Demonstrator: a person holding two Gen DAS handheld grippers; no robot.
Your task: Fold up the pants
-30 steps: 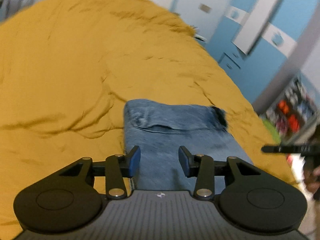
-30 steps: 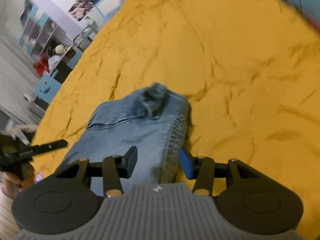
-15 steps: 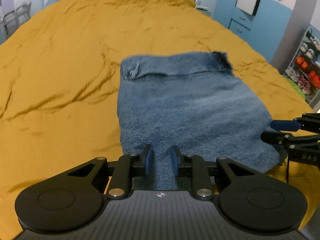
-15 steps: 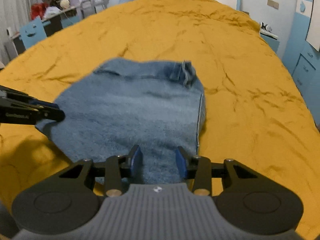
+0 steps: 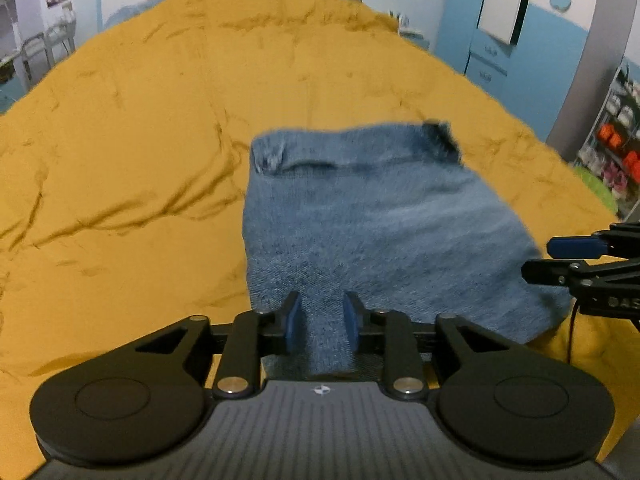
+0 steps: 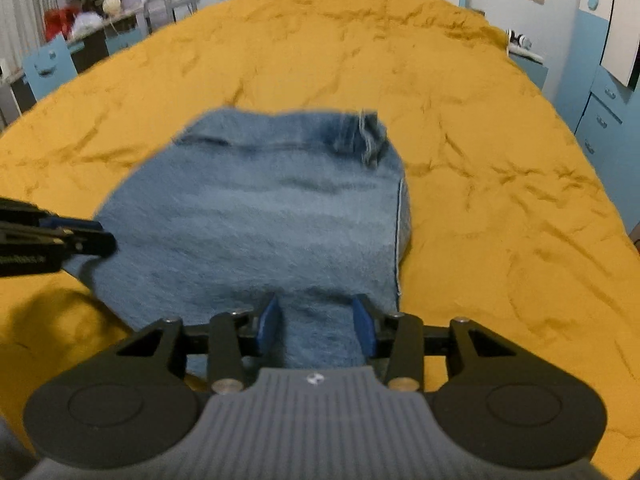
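Both grippers pinching the near edge of folded jeans on the bed.

L gripper (image 5: 319,326): blue pads narrow, w/ a tongue of denim clamped between. R gripper (image 6: 316,326): pads a bit wider apart, also w/ denim bunched between them. Pants (image 5: 372,232) are blue jeans, folded to a squarish block, lying mid-front on a rumpled mustard bedspread (image 5: 132,152); near edge raised toward both grippers, far edge flat on the spread. Blue cabinets (image 5: 500,28) at right, beyond the bed.
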